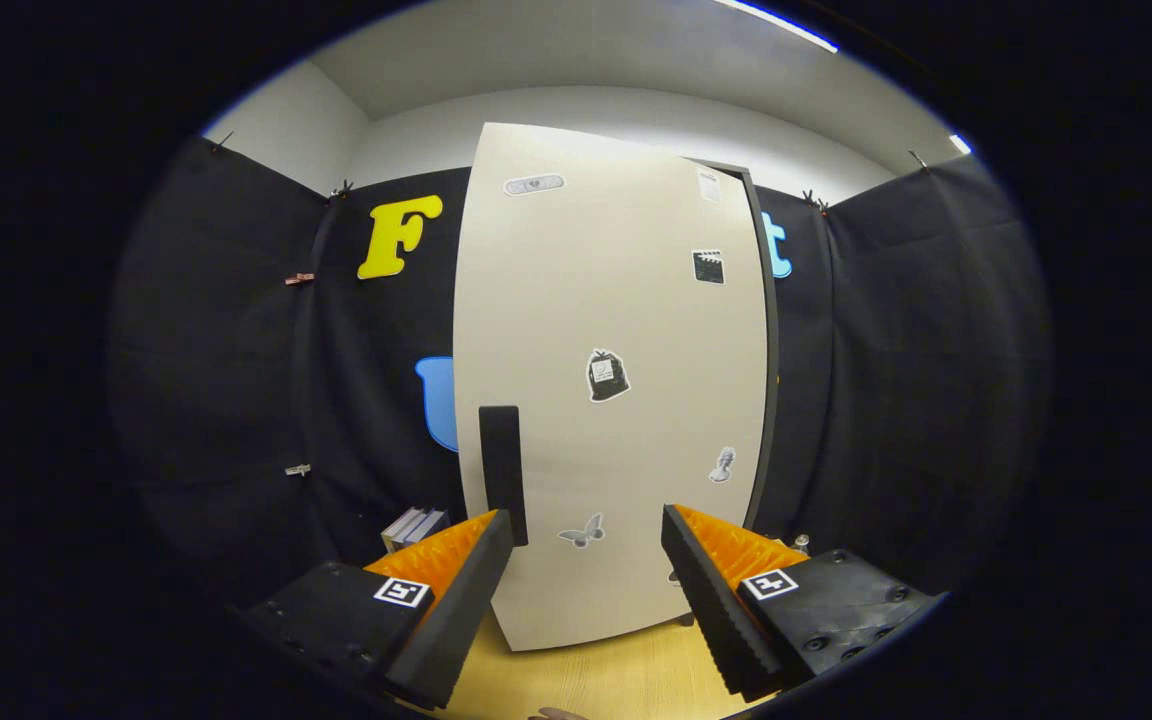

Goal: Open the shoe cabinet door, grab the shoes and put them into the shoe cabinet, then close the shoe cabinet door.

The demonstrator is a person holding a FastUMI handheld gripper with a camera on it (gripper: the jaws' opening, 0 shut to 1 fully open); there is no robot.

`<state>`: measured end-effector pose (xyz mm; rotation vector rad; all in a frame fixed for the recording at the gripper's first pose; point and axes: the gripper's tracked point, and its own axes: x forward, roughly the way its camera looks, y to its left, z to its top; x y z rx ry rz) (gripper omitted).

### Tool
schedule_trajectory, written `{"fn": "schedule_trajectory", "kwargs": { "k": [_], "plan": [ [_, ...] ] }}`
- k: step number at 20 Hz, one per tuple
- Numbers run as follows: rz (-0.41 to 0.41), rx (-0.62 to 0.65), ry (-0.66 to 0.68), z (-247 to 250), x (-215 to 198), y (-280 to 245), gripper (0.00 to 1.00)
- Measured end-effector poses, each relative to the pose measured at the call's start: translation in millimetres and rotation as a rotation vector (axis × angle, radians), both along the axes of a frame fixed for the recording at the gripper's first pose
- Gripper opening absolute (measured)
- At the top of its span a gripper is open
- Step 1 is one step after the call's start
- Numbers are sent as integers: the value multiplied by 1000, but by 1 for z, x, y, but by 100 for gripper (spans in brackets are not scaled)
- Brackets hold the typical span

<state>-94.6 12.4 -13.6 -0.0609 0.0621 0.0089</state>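
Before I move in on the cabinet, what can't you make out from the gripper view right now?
- Cabinet inside: hidden behind the door, so no shelves can be judged.
- Shoes: I can't place them.
- Stickers on the door: too small to read.
- Books: partly hidden behind the left finger of the open gripper.
- Handle: its lower end is covered by that finger.

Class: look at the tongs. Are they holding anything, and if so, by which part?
Nothing is held. The tongs are open, just short of the shoe cabinet door, near its dark handle.
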Motion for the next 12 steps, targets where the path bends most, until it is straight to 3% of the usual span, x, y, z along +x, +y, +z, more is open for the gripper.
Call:
{"fn": "schedule_trajectory", "kwargs": {
  "k": [12],
  "plan": [
    [-9, -10, 16, -4, -7, 6, 97]
  ]
}}
